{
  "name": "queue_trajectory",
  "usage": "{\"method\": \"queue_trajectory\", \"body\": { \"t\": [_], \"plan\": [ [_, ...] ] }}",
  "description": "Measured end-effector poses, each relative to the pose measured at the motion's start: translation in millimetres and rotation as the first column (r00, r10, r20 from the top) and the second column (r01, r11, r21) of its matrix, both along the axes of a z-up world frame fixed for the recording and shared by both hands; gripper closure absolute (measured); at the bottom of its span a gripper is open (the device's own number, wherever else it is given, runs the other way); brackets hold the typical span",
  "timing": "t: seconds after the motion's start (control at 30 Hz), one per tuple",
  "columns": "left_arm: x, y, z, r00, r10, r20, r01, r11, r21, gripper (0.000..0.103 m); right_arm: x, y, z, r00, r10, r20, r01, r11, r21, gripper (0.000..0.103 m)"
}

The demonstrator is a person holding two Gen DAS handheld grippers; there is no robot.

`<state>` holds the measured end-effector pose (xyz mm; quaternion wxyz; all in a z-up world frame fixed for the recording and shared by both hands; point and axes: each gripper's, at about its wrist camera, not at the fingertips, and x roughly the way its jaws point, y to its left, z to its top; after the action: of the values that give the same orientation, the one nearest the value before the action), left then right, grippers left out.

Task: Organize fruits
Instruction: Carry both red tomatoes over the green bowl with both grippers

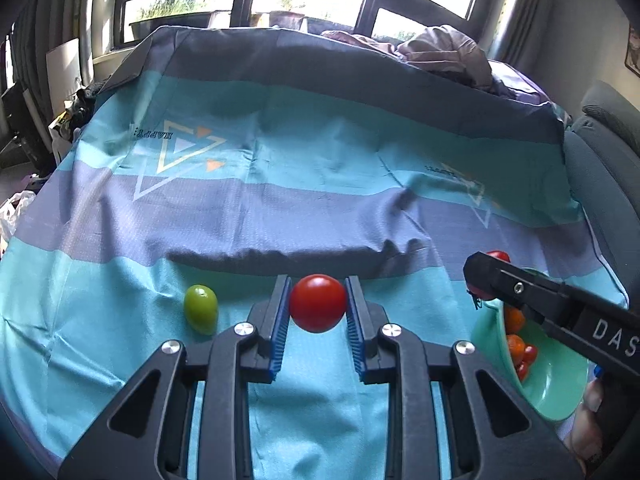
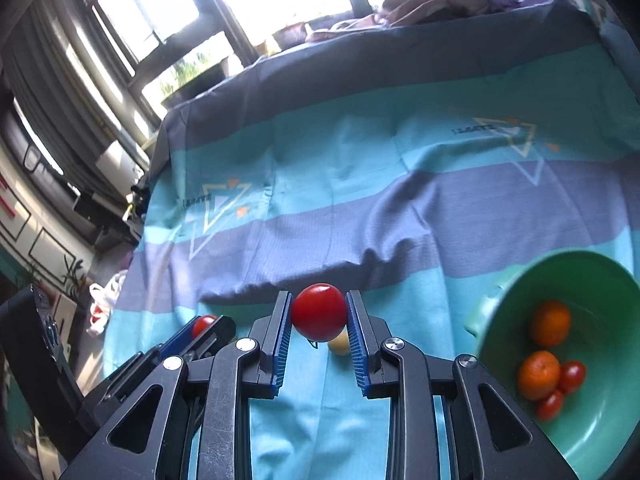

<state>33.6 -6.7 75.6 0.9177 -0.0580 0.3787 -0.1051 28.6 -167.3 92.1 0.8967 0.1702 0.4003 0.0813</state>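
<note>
My left gripper [image 1: 318, 306] is shut on a red cherry tomato [image 1: 318, 303], held above the striped cloth. A green oval fruit [image 1: 201, 309] lies on the cloth just left of it. My right gripper [image 2: 319, 314] is shut on another red cherry tomato [image 2: 319, 312]; a pale yellow fruit [image 2: 340, 345] lies on the cloth below it. The green bowl [image 2: 600, 432] at the right holds two oranges [image 2: 550, 322] and small tomatoes [image 2: 572, 376]. In the left wrist view the right gripper [image 1: 490, 274] hangs over the bowl [image 1: 560, 392]. The left gripper [image 2: 206, 326] shows at lower left of the right wrist view.
A blue, teal and grey striped cloth [image 1: 280, 208] covers the bed. Crumpled bedding [image 1: 444, 52] lies at its far end below the windows. A grey chair [image 1: 600, 168] stands at the right edge. Bags and clutter [image 2: 102, 304] sit on the floor at the left.
</note>
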Motion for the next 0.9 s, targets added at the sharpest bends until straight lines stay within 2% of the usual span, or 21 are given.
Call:
{"method": "queue_trajectory", "body": {
  "t": [0.23,0.4,0.6,0.9],
  "plan": [
    [-23.0,-22.5,13.3,0.994,-0.102,0.047,0.102,0.995,-0.005,0.076,-41.3,-28.7,-5.1,0.996,-0.09,0.008,0.09,0.996,0.017,0.074],
    [-35.2,-41.3,16.8,0.984,-0.172,0.054,0.173,0.985,-0.02,0.077,-63.3,-50.8,-4.8,0.983,-0.176,0.055,0.175,0.984,0.017,0.074],
    [-54.0,-73.6,22.3,0.96,-0.273,0.068,0.275,0.961,-0.015,0.076,-77.6,-77.5,-0.8,0.966,-0.247,0.077,0.247,0.969,0.012,0.074],
    [-64.9,-129.6,23.7,0.926,-0.373,0.059,0.371,0.928,0.036,0.076,-105.3,-116.3,6.2,0.941,-0.321,0.11,0.315,0.947,0.068,0.074]
  ]
}}
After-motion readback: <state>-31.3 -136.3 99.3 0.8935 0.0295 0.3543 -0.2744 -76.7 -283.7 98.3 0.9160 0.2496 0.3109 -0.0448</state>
